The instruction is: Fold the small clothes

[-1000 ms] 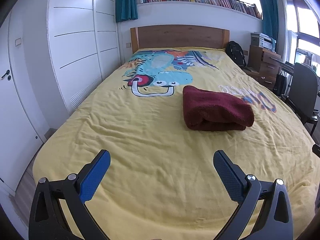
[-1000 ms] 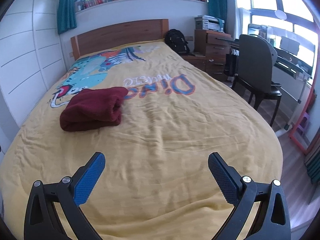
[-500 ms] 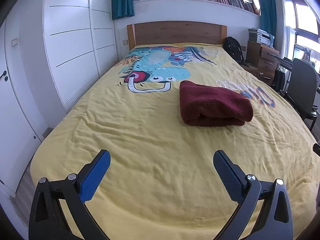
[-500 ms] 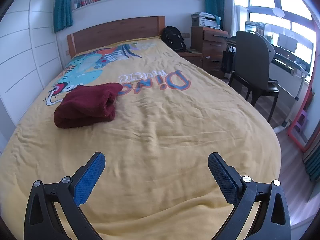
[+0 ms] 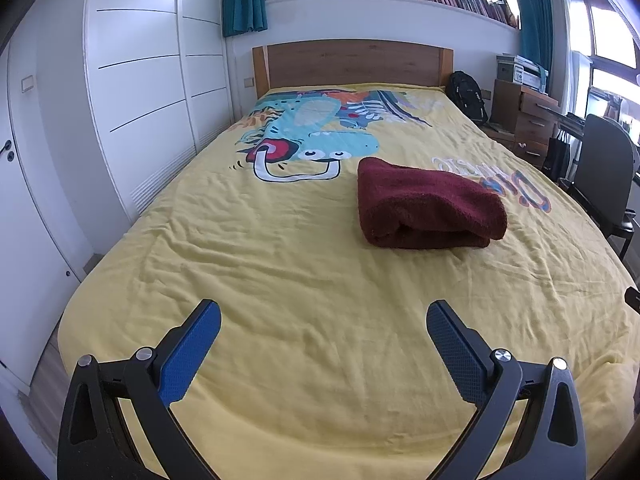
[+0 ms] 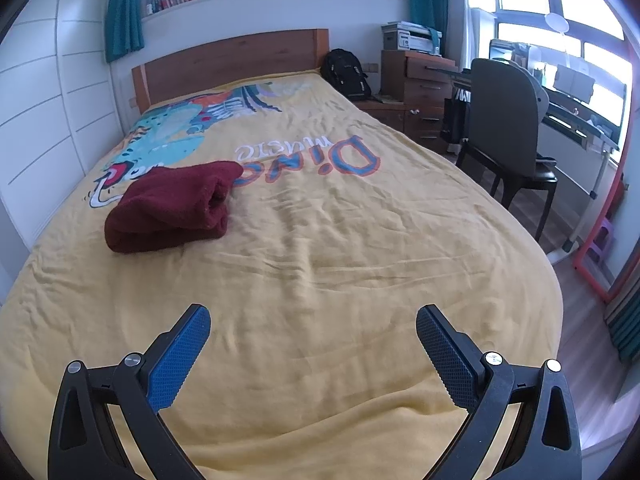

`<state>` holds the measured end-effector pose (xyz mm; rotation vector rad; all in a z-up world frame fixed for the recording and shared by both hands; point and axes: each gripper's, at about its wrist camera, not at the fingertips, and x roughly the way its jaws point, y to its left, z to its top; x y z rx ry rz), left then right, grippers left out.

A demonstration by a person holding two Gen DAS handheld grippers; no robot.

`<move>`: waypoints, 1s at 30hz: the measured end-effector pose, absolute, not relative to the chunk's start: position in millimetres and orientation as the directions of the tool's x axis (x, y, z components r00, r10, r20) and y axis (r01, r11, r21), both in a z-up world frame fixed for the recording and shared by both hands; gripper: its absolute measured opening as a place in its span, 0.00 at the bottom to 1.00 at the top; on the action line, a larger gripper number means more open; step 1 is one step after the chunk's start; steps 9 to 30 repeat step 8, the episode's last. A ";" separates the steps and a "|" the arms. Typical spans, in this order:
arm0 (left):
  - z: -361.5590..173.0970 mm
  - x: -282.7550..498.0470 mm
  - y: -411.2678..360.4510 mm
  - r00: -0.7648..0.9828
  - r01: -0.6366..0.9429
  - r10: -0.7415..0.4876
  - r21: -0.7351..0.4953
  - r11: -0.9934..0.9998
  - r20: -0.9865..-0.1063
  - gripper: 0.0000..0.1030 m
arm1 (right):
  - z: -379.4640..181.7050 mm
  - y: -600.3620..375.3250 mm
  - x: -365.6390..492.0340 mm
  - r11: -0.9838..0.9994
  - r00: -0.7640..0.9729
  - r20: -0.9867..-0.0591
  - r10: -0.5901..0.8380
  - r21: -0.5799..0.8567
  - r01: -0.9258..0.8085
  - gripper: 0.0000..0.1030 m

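A dark red fleece garment (image 5: 428,210) lies folded into a thick bundle on the yellow bed cover (image 5: 280,264), right of the dinosaur print. In the right wrist view the same garment (image 6: 172,208) sits at the left of the bed. My left gripper (image 5: 322,320) is open and empty, held above the foot of the bed, well short of the garment. My right gripper (image 6: 312,326) is open and empty, also above the foot of the bed, with the garment far ahead to its left.
A white wardrobe (image 5: 132,92) runs along the left of the bed. A wooden headboard (image 5: 352,62) stands at the far end. A dark chair (image 6: 508,120), a desk and drawers (image 6: 420,92) stand to the right of the bed.
Both views have shifted slightly; the garment appears a little lower and nearer in each. The garment itself has not moved and both grippers stay open.
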<state>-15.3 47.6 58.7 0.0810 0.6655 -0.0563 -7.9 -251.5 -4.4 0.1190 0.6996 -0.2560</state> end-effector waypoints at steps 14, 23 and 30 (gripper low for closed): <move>55.0 -15.6 45.0 0.779 0.081 -0.030 0.052 0.995 -0.627 0.99 | -4.5 -252.3 -8.0 0.961 0.735 -0.648 -0.196 0.023 0.277 1.00; 55.0 -15.6 45.0 0.779 0.081 -0.030 0.052 0.995 -0.627 0.99 | -4.5 -252.3 -8.0 0.961 0.735 -0.648 -0.196 0.023 0.277 1.00; 55.0 -15.6 45.0 0.779 0.081 -0.030 0.052 0.995 -0.627 0.99 | -4.5 -252.3 -8.0 0.961 0.735 -0.648 -0.196 0.023 0.277 1.00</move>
